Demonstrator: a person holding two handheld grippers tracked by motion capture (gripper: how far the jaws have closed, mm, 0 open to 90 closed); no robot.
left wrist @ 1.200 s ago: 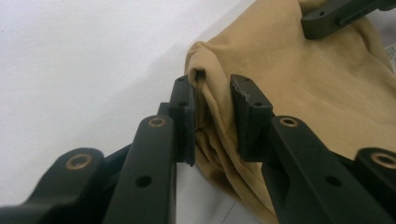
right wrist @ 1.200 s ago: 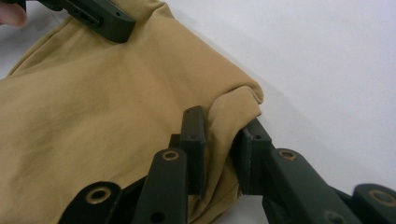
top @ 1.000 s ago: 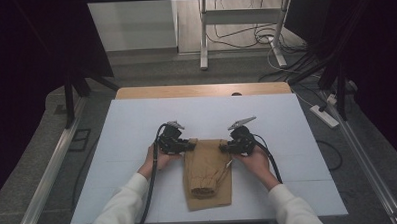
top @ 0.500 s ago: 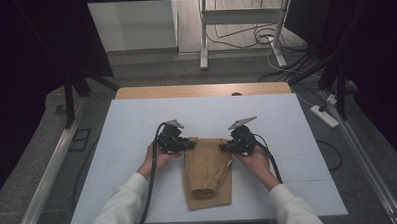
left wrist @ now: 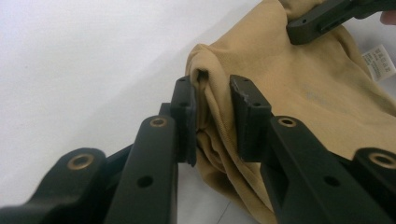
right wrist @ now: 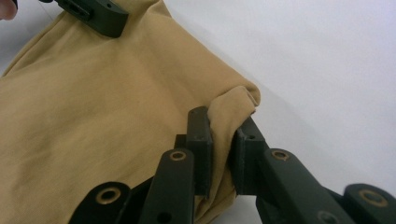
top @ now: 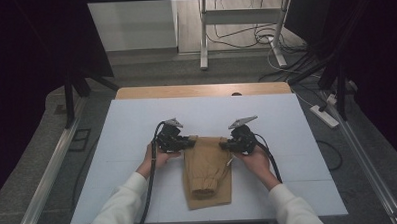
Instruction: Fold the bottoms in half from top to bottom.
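Note:
A tan folded garment [top: 207, 166] lies on the white table [top: 137, 124], its rolled cuff toward the person. My left gripper [top: 190, 141] holds the garment's far left corner; in the left gripper view the pads [left wrist: 212, 116] pinch a fold of tan cloth [left wrist: 289, 93]. My right gripper [top: 222, 145] is at the far right corner. Its jaws have just been closing, and in the right gripper view they [right wrist: 223, 144] squeeze a raised tuck of the cloth [right wrist: 93, 93]. A white care label [left wrist: 378, 63] sticks out near the right side.
A wooden strip [top: 201, 90] borders the table's far edge. Beyond it stand metal frame legs [top: 202, 32] and loose cables on the floor. A power strip [top: 325, 116] lies on the floor at the right. Bare white surface surrounds the garment.

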